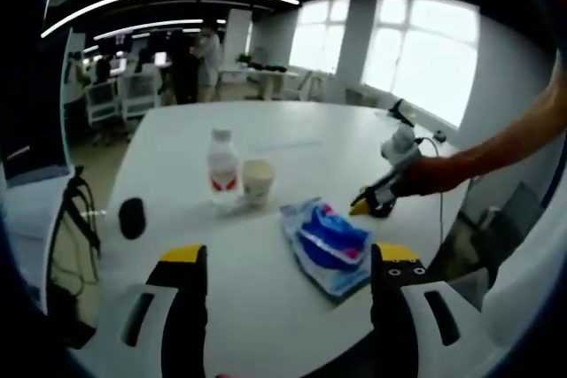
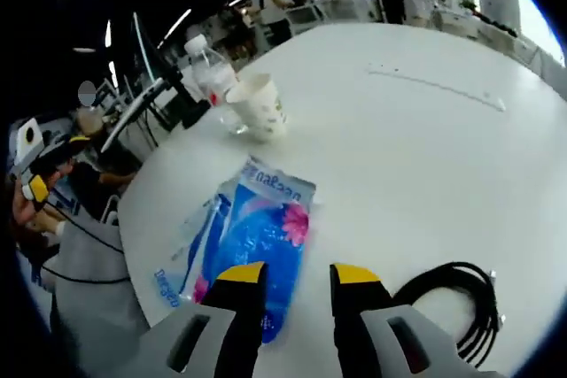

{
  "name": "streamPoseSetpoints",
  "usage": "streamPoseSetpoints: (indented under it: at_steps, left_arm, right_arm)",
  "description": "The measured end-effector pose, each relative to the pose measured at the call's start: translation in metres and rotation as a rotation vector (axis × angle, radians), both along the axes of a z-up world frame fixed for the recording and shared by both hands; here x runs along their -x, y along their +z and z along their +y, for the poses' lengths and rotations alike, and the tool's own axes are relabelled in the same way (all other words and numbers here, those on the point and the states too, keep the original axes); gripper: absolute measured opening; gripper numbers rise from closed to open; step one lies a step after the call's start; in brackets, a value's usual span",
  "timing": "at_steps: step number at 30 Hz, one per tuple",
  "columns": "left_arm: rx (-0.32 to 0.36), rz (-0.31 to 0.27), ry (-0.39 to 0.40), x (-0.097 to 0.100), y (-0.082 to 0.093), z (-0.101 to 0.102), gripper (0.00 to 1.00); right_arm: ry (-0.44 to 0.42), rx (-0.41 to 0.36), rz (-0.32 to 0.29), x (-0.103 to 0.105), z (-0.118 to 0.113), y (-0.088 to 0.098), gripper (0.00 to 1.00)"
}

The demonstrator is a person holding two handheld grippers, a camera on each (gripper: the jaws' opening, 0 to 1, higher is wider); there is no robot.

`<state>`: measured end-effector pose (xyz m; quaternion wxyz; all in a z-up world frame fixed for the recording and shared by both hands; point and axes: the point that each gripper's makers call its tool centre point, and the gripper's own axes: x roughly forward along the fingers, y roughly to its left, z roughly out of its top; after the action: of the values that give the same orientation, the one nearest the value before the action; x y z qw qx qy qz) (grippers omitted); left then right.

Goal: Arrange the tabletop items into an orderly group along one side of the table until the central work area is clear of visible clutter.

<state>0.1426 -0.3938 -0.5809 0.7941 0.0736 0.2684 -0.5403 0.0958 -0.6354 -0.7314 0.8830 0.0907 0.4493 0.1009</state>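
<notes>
Blue packet (image 2: pixel 252 241) near table (image 2: pixel 425 148) edge, right claw (image 2: pixel 298 277) open above it

Bright light pours in from the big windows (image 1: pixel 416 59) and washes them out. The white table (image 1: pixel 292 139) shines softly. Edges bend and go blurry; faraway people look fuzzy, maybe out of focus.

Open-plan office: desks with monitors (image 1: pixel 115 66), large white table (image 1: pixel 292 130).
</notes>
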Motion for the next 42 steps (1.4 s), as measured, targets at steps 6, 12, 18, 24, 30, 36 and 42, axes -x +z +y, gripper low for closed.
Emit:
streamPoseSetpoints:
  at_steps: [6,12,18,24,30,36,42]
  left_arm:
    - [-0.013,0.000,-0.008,-0.001,-0.002,0.003,0.76]
    - [-0.018,0.004,-0.005,-0.001,-0.005,0.007,0.75]
    - [-0.020,0.004,-0.002,0.000,-0.006,0.009,0.75]
    - [-0.020,0.009,0.003,0.002,-0.008,0.009,0.75]
    - [-0.014,0.017,0.009,0.000,-0.010,0.010,0.75]
    - [-0.017,0.022,0.002,0.001,-0.012,0.009,0.75]
    - [-0.010,0.023,0.004,0.001,-0.012,0.008,0.75]
  right_arm:
    - [0.180,0.091,-0.004,-0.014,0.009,0.007,0.31]
    - [0.290,0.149,-0.016,-0.028,0.012,0.011,0.34]
    - [0.368,0.208,-0.014,-0.035,0.014,0.011,0.33]
    - [0.459,0.276,0.008,-0.041,0.018,0.009,0.29]
    - [0.566,0.334,0.005,-0.048,0.031,0.010,0.23]
    - [0.688,0.405,0.026,-0.049,0.034,0.002,0.21]
    - [0.824,0.475,0.056,-0.039,0.042,-0.008,0.03]
